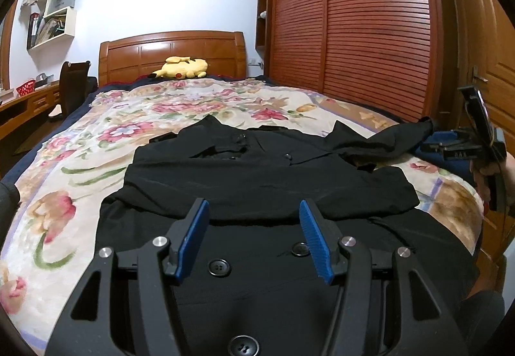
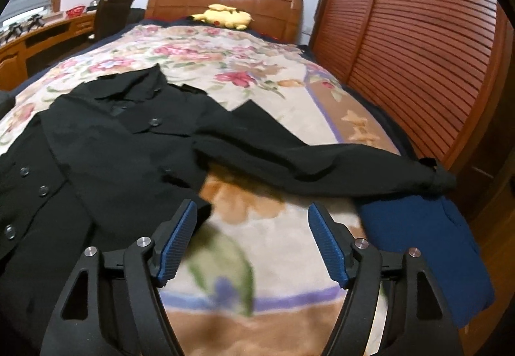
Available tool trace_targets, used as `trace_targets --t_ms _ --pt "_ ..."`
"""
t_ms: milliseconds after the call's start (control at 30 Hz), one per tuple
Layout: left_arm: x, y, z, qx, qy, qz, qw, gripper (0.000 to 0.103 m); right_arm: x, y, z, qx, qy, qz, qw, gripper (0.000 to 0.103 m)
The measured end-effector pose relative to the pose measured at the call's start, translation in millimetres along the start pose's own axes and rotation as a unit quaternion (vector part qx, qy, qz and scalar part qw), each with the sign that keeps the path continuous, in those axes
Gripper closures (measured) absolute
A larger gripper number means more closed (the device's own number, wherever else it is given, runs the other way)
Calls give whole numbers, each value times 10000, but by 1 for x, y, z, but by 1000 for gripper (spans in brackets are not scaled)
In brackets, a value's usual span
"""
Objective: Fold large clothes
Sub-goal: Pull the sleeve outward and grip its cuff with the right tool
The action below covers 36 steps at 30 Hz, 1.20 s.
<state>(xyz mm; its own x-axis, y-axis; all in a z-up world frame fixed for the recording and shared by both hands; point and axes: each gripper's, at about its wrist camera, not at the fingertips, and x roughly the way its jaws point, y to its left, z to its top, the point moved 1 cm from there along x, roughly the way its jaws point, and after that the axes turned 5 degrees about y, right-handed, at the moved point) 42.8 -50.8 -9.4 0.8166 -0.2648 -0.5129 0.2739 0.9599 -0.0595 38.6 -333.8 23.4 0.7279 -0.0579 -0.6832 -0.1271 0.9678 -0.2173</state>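
A large black buttoned coat [image 1: 257, 182] lies front up on the floral bed cover. One sleeve is folded across its chest; the other sleeve [image 2: 322, 159] stretches out to the right toward the bed edge. My left gripper [image 1: 254, 214] is open and empty, just above the coat's lower front. My right gripper [image 2: 252, 217] is open and empty over bare blanket, right of the coat [image 2: 106, 146] and below the outstretched sleeve. The right gripper also shows in the left wrist view [image 1: 476, 143] at the far right.
The floral blanket [image 1: 161, 105] covers the bed. A yellow plush toy [image 1: 182, 68] lies by the wooden headboard. A blue folded cloth [image 2: 428, 246] sits at the bed's right edge. A slatted wardrobe [image 1: 354, 27] stands right; a desk and chair [image 1: 69, 85] stand left.
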Motion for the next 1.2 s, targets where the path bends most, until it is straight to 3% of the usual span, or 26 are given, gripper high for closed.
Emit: trace_targets --t_ms 400,633,833,1067,1200 --pt "5 -7 -3 119 91 -28 9999 45 31 -85 26 424 195 -485 9977 30" --pt "7 -7 -3 117 130 -27 9998 45 52 -152 37 1239 405 -985 9866 30" --pt "9 -5 -6 103 200 -5 9997 45 63 -186 33 1856 625 -1218 9730 30" --pt "9 -2 -7 85 242 0 9997 45 78 -200 21 2269 907 -1170 9626 30" --pt "11 -3 -7 124 262 25 9996 45 77 -206 20 2563 826 -949 9584 30"
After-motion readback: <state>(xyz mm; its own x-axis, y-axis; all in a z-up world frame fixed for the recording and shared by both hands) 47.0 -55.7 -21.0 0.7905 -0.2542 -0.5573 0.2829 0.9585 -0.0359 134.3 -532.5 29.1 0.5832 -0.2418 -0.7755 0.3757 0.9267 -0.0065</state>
